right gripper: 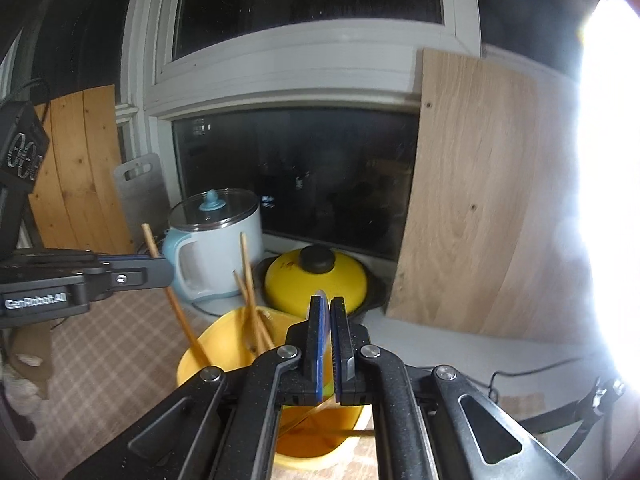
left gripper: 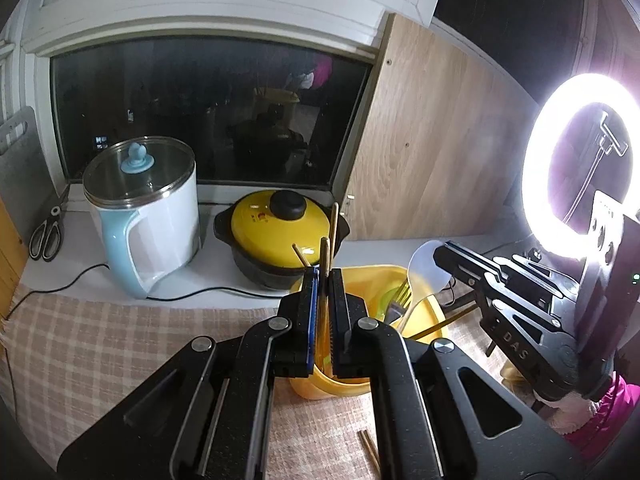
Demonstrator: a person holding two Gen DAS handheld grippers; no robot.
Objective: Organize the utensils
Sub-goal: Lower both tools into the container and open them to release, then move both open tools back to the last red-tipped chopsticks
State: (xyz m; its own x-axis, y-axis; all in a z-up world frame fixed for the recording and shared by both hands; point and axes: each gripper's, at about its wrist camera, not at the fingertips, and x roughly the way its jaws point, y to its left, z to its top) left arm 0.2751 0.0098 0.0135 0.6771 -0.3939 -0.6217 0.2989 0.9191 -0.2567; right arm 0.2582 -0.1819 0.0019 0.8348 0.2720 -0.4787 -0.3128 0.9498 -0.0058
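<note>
Left wrist view: the left gripper (left gripper: 325, 276) is pinching a wooden chopstick (left gripper: 325, 256) upright between its pads, just over the yellow utensil holder (left gripper: 360, 384), where a fork (left gripper: 400, 300) is standing. The right gripper (right gripper: 329, 304) is clamping a white spoon (left gripper: 430, 268) above the same holder.

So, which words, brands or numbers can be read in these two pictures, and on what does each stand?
"DAS": on the right gripper, on its arm.
"GenRobot.AI": on the left gripper, on its body.
Red mark on the yellow pot lid: too small to read.
Black box, white pattern: unreadable.
</note>
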